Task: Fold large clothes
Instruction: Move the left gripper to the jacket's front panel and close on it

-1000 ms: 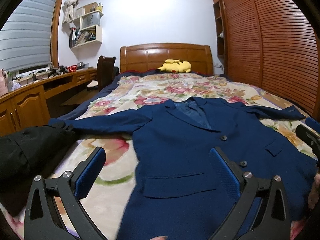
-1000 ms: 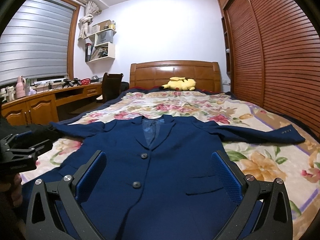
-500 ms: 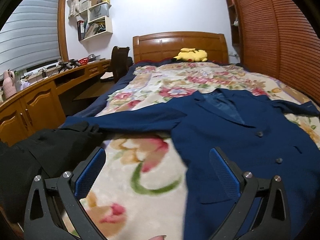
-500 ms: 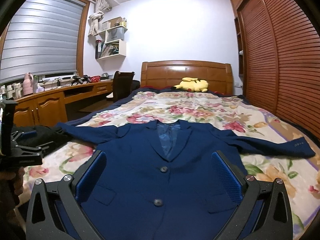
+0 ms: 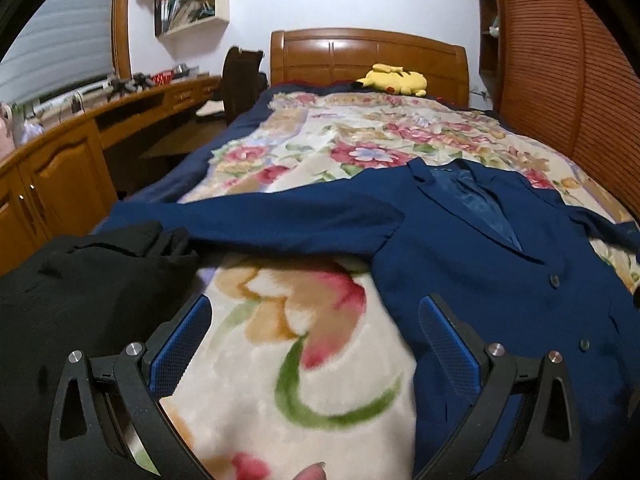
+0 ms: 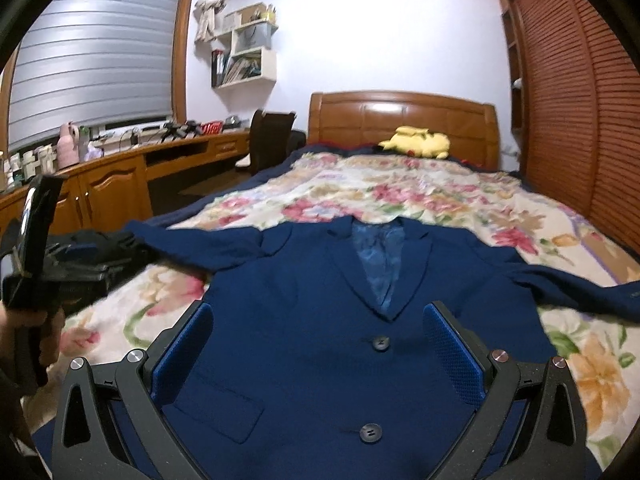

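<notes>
Left gripper (image 5: 316,344): black two-finger tongs with blue textured pads, spread wide and holding nothing; it hangs over the bare flowered blanket (image 5: 280,320), beside the jacket's edge.
Right gripper (image 6: 318,350): same build, also spread wide and empty; it hangs over the middle of the jacket front, the two dark buttons (image 6: 380,343) lying between its fingers in its own view.
Task garment: a large navy-blue woven suit jacket (image 6: 320,320), laid flat and face up on the bed, collar toward the wooden headboard (image 6: 404,120), hem toward the grippers.
Long axis: the body runs from hem to collar, away from the tongs; the sleeves stretch crosswise to either side.
Left sleeve (image 5: 260,220): reaches toward a heap of black cloth (image 5: 80,280) at the bed's left edge; whether the cuff touches it cannot be told.
Nearer tool: judged, the left gripper is closer to this sleeve, which lies ahead of it and across its line; the right sleeve (image 6: 580,288) falls to the right gripper.
Background: a yellow plush toy (image 6: 416,142) by the headboard, well apart.
</notes>
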`<state>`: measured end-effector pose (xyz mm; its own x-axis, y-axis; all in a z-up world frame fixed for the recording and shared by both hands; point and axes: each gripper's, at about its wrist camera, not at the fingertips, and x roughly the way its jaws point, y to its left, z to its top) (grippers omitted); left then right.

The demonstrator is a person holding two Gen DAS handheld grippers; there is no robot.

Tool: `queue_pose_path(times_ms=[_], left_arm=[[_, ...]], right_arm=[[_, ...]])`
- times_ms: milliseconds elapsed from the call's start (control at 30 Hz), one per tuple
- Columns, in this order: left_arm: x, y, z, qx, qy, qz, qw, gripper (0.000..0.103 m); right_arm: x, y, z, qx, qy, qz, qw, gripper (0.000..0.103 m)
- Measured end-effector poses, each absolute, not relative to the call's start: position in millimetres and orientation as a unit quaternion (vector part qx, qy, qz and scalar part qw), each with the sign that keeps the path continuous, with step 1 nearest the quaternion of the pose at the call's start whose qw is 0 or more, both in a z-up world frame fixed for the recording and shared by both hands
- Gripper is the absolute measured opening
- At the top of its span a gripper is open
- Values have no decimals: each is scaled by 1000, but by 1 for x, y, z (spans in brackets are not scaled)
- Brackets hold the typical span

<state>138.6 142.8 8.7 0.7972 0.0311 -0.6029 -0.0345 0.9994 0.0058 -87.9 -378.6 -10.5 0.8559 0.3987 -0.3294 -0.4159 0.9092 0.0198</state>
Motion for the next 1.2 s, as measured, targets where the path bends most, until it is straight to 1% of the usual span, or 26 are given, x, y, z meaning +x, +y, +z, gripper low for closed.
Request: queue_pose_path(times_ms=[33,133,200,233,300,367,733,1033,1200], left_arm=[[145,143,7,-4,322,14,947,103],[162,145,4,-5,336,9,942,96],[176,149,1,-15,347,3,938,89],[185,153,-2,-26,357,4,934,88],[202,165,-9,-56,376,2,925,79],[216,177,-16,-80,390,14,917,75],[260,206,-34,-113,417,67,899,74],[276,212,-50,-164,441,77,879,74],[285,214,-52,-174,442,75,877,74]], right_arm=[[-84,-380,-12,-25,169,216,961,103],[-73,-382,-12,-26,184,225,957,103],[-70,-383,-6,-26,189,228,955,103],[-68,-382,-4,-28,190,230,954,103],[-67,-379,-2,-35,190,230,954,103],[-67,-378,-4,-39,189,230,954,103],[-64,-370,-11,-32,209,236,948,103],[-71,-371,-10,-26,209,238,948,103],[-72,-371,-9,-22,210,239,948,103]])
